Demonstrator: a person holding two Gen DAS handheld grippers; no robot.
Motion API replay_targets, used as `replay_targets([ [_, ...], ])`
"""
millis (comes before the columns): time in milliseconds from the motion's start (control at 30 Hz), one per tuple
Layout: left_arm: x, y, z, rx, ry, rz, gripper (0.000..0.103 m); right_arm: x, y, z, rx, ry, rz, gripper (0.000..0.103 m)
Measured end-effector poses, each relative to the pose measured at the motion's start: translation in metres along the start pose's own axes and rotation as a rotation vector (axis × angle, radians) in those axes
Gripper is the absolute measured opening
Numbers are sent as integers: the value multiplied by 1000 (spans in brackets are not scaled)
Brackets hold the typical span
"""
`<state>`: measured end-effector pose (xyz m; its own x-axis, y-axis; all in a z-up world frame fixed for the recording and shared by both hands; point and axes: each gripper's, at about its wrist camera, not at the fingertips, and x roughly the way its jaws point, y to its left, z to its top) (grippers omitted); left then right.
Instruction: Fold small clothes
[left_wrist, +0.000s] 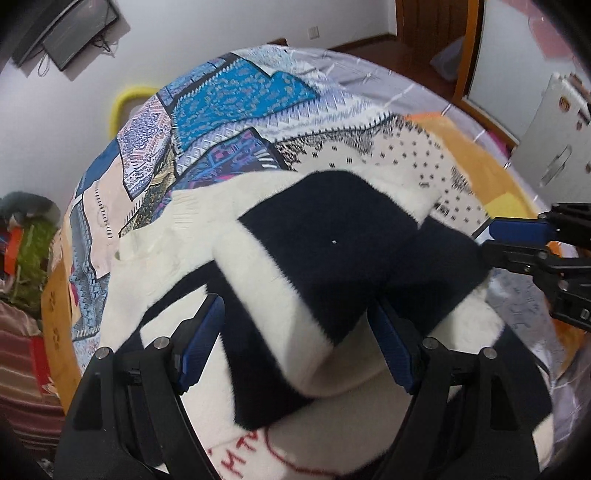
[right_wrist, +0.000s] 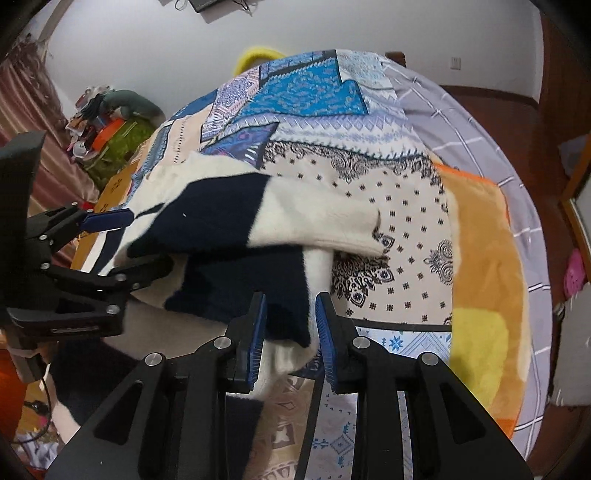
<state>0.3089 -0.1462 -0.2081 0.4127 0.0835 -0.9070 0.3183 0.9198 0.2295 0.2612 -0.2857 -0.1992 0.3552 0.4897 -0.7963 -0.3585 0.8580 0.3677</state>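
Cream-and-navy sweater (left_wrist: 314, 258) lay on patterned bedspread (left_wrist: 229, 107); left gripper (left_wrist: 299, 343) open-jawed above it; right gripper (left_wrist: 517, 240) at its edge.

A patterned bed (right_wrist: 369, 110) carries the sweater (right_wrist: 314, 214) and an orange blanket (right_wrist: 480, 229).

- White plain walls (right_wrist: 147, 55); dark screen (left_wrist: 70, 29) mounted high, cables hanging below it.
- Bed with patchwork patterned cover (right_wrist: 314, 96), grey checked sheet (right_wrist: 461, 122) and orange plush blanket (right_wrist: 487, 236) on it.
- Dark wooden floor (right_wrist: 517, 122), wooden door frame (left_wrist: 469, 48).
- Wall socket (left_wrist: 313, 33).
- Cluttered pile of stuff (right_wrist: 107, 114) beside striped curtain (right_wrist: 22, 96).
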Motion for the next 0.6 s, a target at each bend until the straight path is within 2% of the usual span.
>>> replay_targets([
  [233, 14, -7, 15, 12, 9, 18, 79, 19, -5, -6, 5, 41, 21, 25],
  [400, 17, 4, 20, -22, -11, 91, 79, 26, -5, -11, -7, 54, 13, 27],
  [600, 1, 47, 14, -163, -75, 139, 77, 26, -5, -12, -13, 57, 4, 28],
])
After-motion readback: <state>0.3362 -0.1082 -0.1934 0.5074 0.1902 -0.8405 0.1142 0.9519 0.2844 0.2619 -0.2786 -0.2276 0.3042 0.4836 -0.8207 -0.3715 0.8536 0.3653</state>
